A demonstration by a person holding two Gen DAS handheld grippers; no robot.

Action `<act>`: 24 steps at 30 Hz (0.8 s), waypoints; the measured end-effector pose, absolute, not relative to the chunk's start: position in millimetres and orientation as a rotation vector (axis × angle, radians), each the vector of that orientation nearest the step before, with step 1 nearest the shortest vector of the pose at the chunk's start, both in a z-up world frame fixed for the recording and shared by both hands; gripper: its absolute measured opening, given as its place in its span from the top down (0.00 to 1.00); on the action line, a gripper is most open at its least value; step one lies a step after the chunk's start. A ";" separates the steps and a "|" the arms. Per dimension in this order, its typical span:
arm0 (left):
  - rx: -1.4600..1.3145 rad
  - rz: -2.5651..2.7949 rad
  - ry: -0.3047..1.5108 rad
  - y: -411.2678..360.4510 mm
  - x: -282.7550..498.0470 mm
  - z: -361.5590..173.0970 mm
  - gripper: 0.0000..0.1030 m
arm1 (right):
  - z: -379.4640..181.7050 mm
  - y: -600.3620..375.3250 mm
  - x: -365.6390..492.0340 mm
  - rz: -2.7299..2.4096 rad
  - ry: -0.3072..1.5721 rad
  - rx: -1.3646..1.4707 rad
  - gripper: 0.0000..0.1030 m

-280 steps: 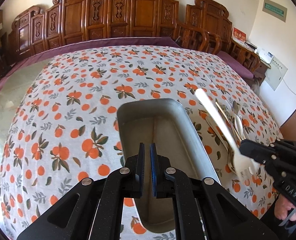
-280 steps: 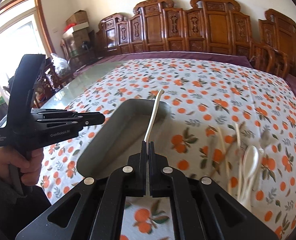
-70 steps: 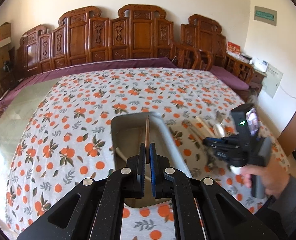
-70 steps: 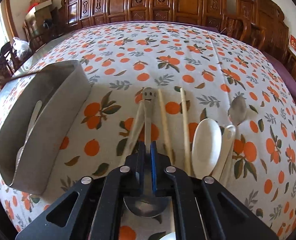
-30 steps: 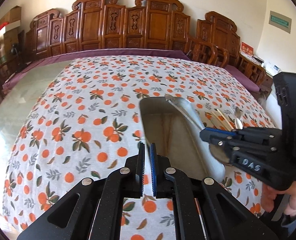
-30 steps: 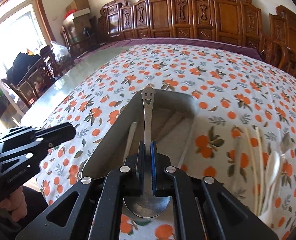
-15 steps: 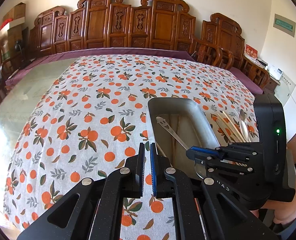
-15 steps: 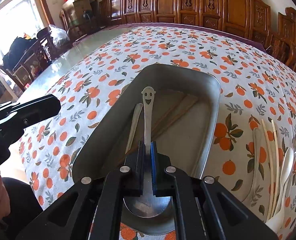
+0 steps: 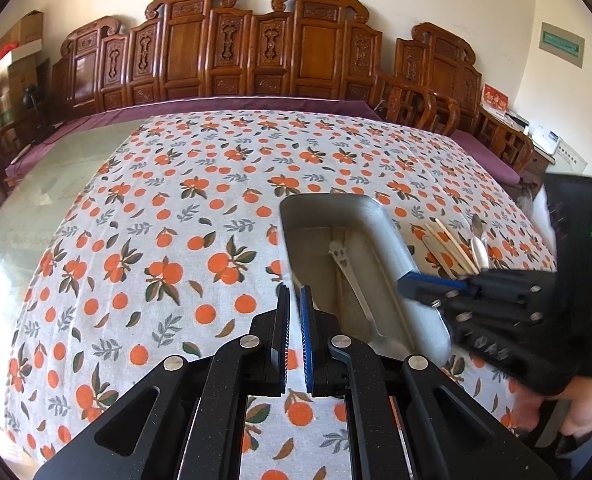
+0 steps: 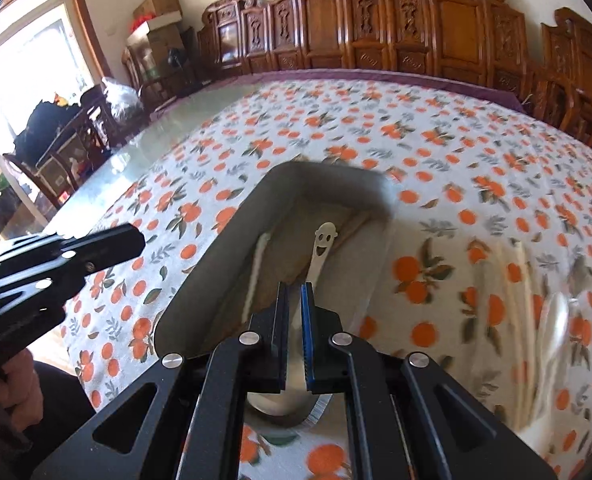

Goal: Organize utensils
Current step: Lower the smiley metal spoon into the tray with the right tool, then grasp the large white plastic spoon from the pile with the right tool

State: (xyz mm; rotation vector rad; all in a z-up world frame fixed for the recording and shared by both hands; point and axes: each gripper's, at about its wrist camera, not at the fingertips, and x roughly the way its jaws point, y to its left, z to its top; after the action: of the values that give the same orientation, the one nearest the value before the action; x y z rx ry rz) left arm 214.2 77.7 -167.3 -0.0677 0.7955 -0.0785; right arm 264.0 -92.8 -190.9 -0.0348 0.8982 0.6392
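A grey metal tray (image 9: pixel 394 240) (image 10: pixel 223 248) sits on the orange-print tablecloth. On its floor lies a steel spoon (image 9: pixel 350 276) (image 10: pixel 323 246) with a smiley handle, beside a white spoon (image 10: pixel 257 264) and brown chopsticks (image 10: pixel 356 224). My right gripper (image 10: pixel 294 292) (image 9: pixel 402 280) hangs over the tray with its pads almost together. The steel spoon runs slanted beneath it, and in the left wrist view it lies clear of the tips. My left gripper (image 9: pixel 293 300) (image 10: pixel 135 240) is shut on nothing, over the cloth just left of the tray.
More chopsticks (image 9: pixel 448 248) and spoons (image 9: pixel 478 240) lie on the cloth right of the tray, blurred in the right wrist view (image 10: pixel 516 280). Carved wooden chairs (image 9: pixel 255 60) line the table's far side. A person's hand (image 10: pixel 11 384) holds the left gripper.
The smiley spoon, carried over the tray in line with the right jaws, now lies on the tray floor, slanted to them. The right gripper has drawn back toward the tray's right wall.
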 end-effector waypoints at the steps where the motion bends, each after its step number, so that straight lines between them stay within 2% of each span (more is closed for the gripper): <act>1: -0.063 -0.085 0.794 74.9 214.0 -167.0 0.96 | -187.0 -100.4 262.8 0.631 0.889 -0.028 0.93; 3: -0.057 -0.100 0.791 68.4 213.4 -166.2 0.95 | -178.5 -122.0 259.5 0.606 0.865 -0.015 0.93; 5: -0.053 -0.110 0.786 62.7 212.6 -164.9 0.76 | -173.8 -141.0 257.6 0.577 0.848 -0.014 0.93; 9: -0.038 -0.134 0.776 47.7 211.3 -162.8 0.67 | -169.3 -187.0 255.0 0.496 0.821 -0.021 0.93; 11: -0.032 -0.148 0.775 39.6 210.7 -162.5 0.59 | -171.4 -205.6 256.7 0.464 0.822 -0.011 0.93; 13: -0.023 -0.157 0.774 32.5 210.6 -162.6 0.56 | -174.4 -225.6 257.7 0.430 0.824 -0.001 0.93; 20: 0.021 -0.193 0.783 2.4 211.2 -166.3 0.55 | -193.7 -270.0 261.2 0.337 0.837 0.004 0.93; 24: 0.044 -0.207 0.789 -13.3 210.2 -168.9 0.55 | -213.2 -281.4 262.5 0.310 0.862 0.005 0.88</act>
State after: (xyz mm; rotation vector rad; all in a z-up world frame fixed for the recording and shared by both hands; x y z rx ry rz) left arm 210.2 -13.3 -168.9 0.0438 0.7895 -0.2067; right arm 262.5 -281.4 -213.2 0.0051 0.8617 0.3100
